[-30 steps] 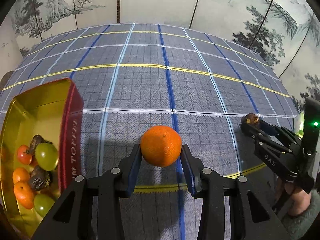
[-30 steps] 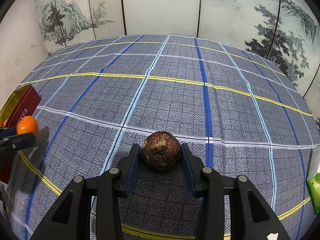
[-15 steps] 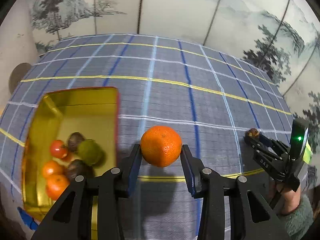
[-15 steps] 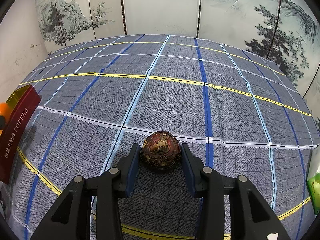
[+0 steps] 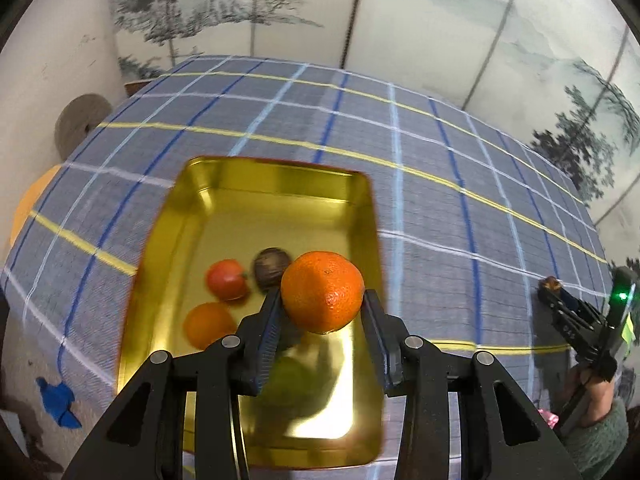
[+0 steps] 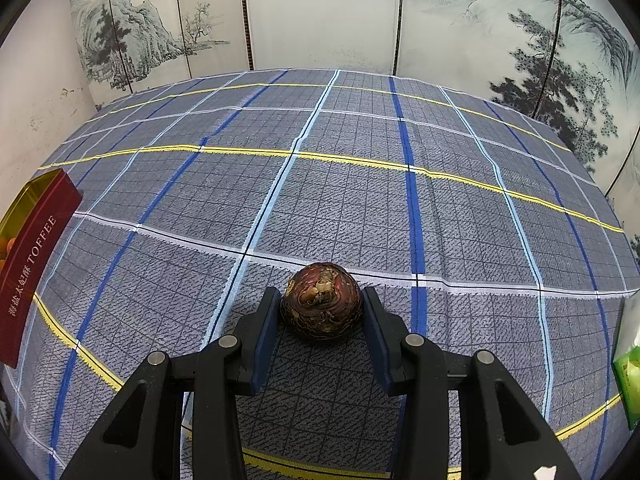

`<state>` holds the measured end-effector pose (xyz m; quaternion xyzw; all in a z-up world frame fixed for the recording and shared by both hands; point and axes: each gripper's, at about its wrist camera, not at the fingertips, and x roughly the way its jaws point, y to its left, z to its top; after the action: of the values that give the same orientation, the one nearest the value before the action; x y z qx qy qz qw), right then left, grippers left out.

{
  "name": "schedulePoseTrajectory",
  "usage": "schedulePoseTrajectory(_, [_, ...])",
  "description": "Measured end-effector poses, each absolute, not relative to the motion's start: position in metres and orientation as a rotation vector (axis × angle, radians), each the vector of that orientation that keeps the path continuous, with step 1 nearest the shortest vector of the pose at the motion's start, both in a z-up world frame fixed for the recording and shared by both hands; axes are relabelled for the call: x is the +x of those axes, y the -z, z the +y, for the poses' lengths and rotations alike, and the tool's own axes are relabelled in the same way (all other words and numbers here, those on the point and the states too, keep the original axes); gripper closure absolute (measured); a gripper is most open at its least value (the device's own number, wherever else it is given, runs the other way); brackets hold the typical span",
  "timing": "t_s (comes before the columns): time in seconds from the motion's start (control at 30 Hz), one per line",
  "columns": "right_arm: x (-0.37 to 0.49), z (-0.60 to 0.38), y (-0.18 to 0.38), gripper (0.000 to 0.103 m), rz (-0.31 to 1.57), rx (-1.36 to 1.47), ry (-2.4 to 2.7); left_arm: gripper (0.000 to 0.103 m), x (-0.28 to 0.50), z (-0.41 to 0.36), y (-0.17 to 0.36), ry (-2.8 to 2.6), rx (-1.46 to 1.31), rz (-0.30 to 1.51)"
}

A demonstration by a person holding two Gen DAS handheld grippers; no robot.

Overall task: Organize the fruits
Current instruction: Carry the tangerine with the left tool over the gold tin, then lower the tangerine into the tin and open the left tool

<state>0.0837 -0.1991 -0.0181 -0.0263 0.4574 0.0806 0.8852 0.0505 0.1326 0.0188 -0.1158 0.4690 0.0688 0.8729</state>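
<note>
Left gripper (image 5: 322, 312) tilted down over tin (image 5: 362, 216), clamping orange (image 5: 322, 291).

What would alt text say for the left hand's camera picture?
A black claw grips an orange above an open gold tin holding a tomato, another orange fruit and a dark one, on a blue checked tablecloth.

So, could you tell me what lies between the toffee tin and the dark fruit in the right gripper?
Only bare checked tablecloth lies between the tin and the dark fruit, in the right wrist view.
</note>
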Motion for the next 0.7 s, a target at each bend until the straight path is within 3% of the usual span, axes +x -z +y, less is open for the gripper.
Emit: schedulePoseTrajectory(0.7, [0.084, -0.199, 0.018, 0.064, 0.951, -0.056, -0.167, 0.062, 0.026, 0.202, -0.003, -0.296, -0.29, 1.015])
